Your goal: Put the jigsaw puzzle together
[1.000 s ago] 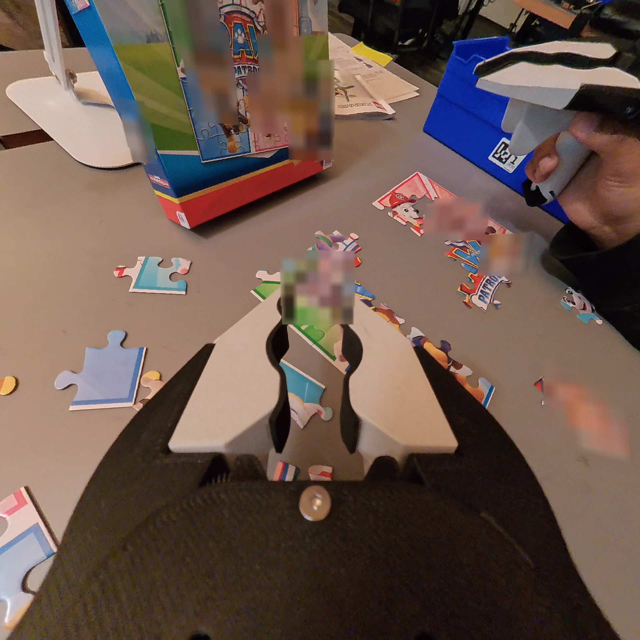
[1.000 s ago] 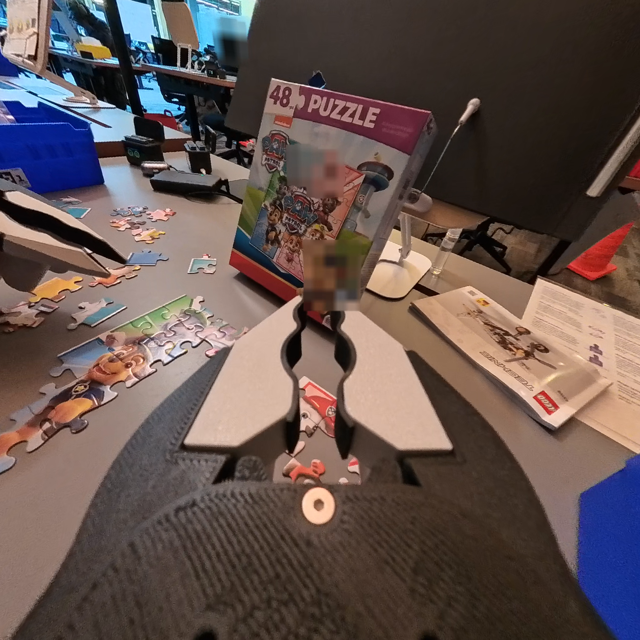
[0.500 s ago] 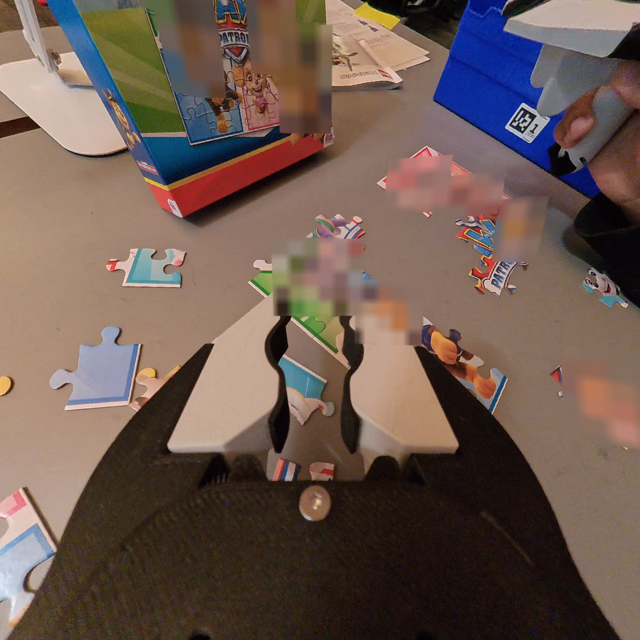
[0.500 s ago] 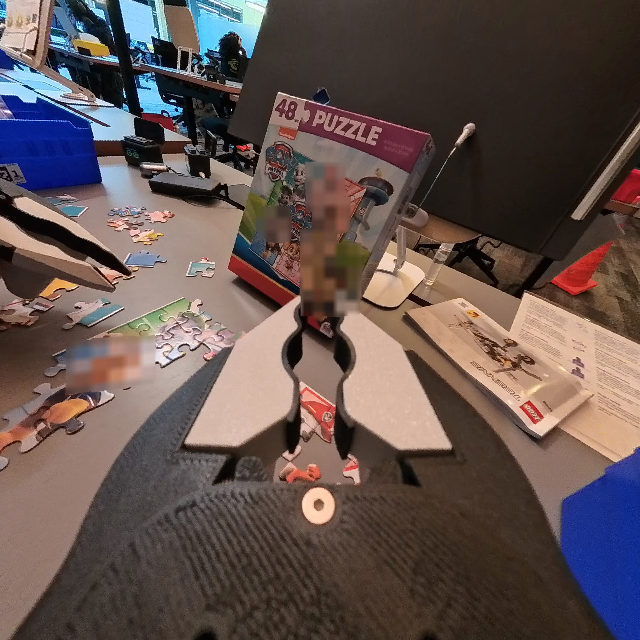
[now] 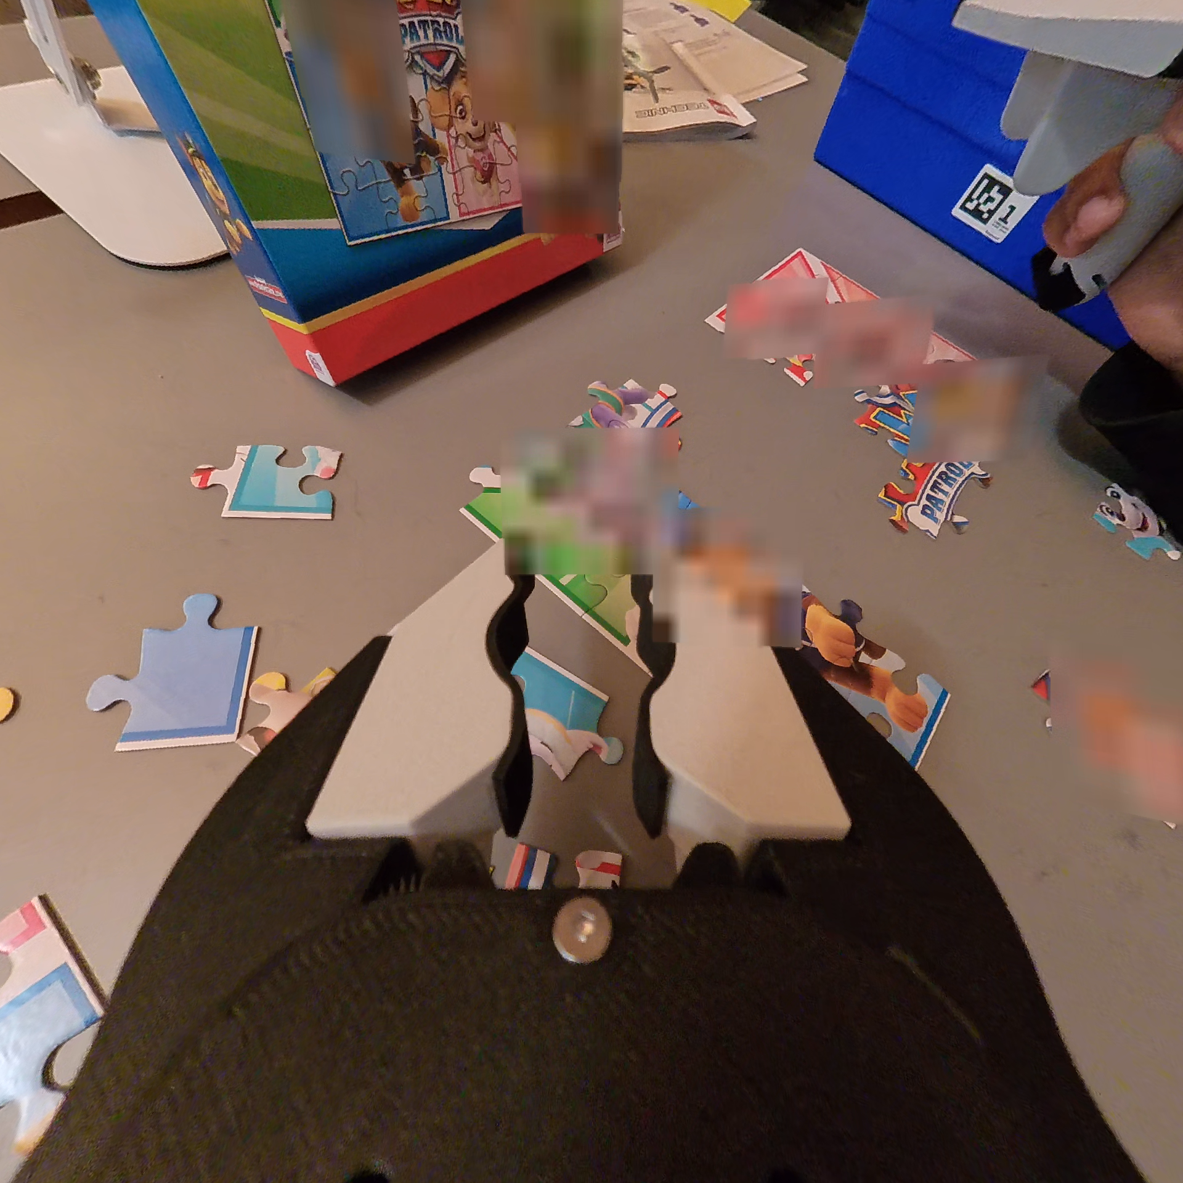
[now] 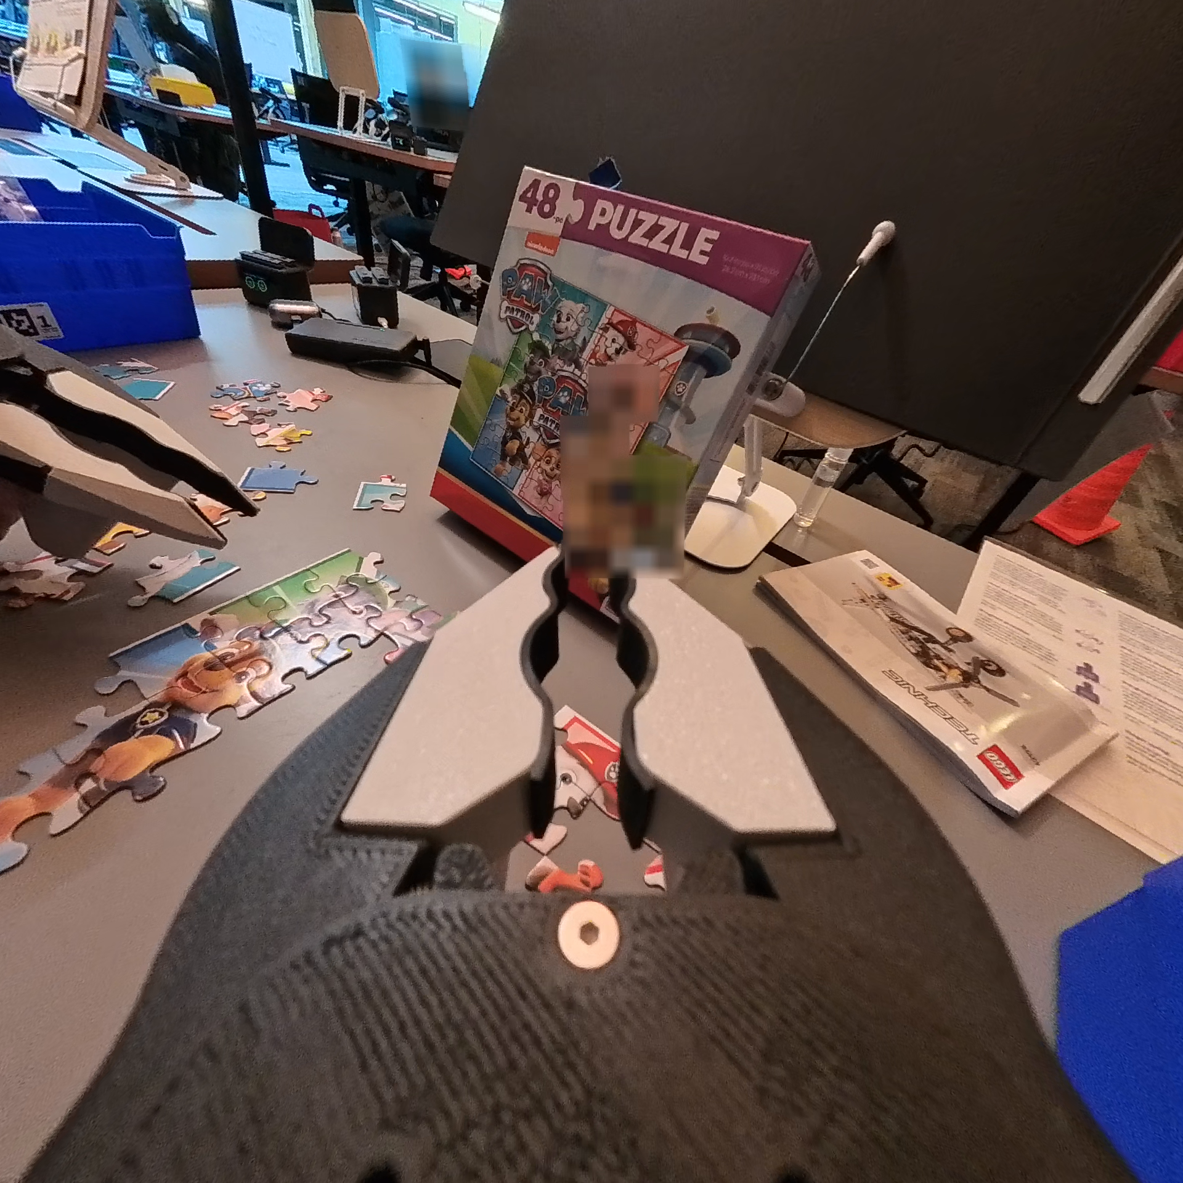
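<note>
My left gripper [image 5: 579,563] hovers over the near edge of an assembled puzzle strip [image 5: 595,602] with a green border. Its jaws are apart and a loose blue-and-white piece [image 5: 563,710] lies on the table under them. A blur patch hides its fingertips, but the right wrist view shows this gripper [image 6: 233,525] with tips apart and nothing between them. My right gripper [image 6: 589,566] hangs above a red-and-white joined section [image 6: 589,749], facing the upright puzzle box [image 6: 614,333]. Its jaws are narrowly apart, its fingertips are behind a blur patch, and no object shows between the pads.
Loose pieces [image 5: 269,486] [image 5: 185,678] lie left of the strip on the grey table [image 5: 128,397]. A blue bin [image 5: 915,128] stands at the right. A white stand base [image 5: 96,179] sits behind the box. A booklet [image 6: 928,672] and papers lie right of my right gripper. Across from one pair of fingers to the other is roughly 20 centimeters. Between my left fingertips and the loose blue-and-white piece [image 5: 563,710] there is roughly 6 centimeters. The right camera catches it too, in the right wrist view [image 6: 179,582].
My left gripper moved a little forward toward the box and its jaws widened slightly. My right gripper moved up and to the right in the left wrist view; its jaw gap looks unchanged.
</note>
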Motion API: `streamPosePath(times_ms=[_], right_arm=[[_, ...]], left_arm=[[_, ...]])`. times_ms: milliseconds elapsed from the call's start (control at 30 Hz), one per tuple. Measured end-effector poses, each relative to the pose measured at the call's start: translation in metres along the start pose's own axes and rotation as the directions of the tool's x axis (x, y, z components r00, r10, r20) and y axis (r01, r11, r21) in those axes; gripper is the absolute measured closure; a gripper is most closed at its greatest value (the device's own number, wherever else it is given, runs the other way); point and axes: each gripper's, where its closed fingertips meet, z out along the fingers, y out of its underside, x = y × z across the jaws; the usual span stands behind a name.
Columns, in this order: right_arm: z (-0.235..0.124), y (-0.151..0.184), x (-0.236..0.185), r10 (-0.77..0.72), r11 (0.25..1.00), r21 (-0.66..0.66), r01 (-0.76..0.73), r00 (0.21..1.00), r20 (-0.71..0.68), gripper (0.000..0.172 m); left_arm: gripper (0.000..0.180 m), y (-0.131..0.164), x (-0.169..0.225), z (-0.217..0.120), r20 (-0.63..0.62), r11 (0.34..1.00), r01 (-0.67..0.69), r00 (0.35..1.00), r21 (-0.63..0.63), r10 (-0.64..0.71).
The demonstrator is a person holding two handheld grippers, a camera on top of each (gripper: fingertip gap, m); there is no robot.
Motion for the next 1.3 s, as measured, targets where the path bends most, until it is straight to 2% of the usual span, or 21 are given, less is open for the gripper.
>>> streamPosePath(times_ms=[233,367,500,600,700,833,1033,1300], right_arm=[[0.001,0.001,-0.003,0.002,1.000,-0.005,-0.002,1.000,0.013,0.162],[0.008,0.008,-0.021,-0.006,0.999,-0.046,0.010,0.995,0.099,0.152],[0.013,0.014,-0.040,-0.031,0.996,-0.081,0.044,0.986,0.165,0.152],[0.014,0.015,-0.061,-0.011,0.993,-0.109,0.039,0.968,0.249,0.150],[0.016,0.031,-0.103,0.063,0.971,-0.236,0.037,0.914,0.400,0.137],[0.018,0.063,-0.157,0.152,0.901,-0.423,0.096,0.844,0.514,0.135],[0.026,0.091,-0.175,0.122,0.830,-0.528,0.179,0.866,0.485,0.118],[0.026,0.098,-0.185,0.201,0.792,-0.594,0.141,0.858,0.472,0.116]], left_arm=[[0.151,0.005,0.001,0.003,0.002,1.000,-0.009,1.000,-0.027,0.009],[0.147,0.009,0.002,0.006,-0.002,0.998,-0.019,1.000,-0.052,0.019],[0.136,0.010,0.017,0.008,-0.085,0.998,-0.018,0.996,-0.058,0.013],[0.135,0.010,0.017,0.008,-0.085,0.998,-0.020,0.996,-0.056,0.016],[0.135,0.012,0.015,0.009,-0.076,0.997,-0.016,0.997,-0.071,0.011],[0.132,0.022,0.020,0.009,-0.118,0.991,-0.019,0.993,-0.130,0.003],[0.132,0.038,0.021,0.013,-0.133,0.975,-0.024,0.991,-0.220,-0.005],[0.136,0.043,0.031,0.013,-0.172,0.966,-0.038,0.985,-0.255,-0.007]])
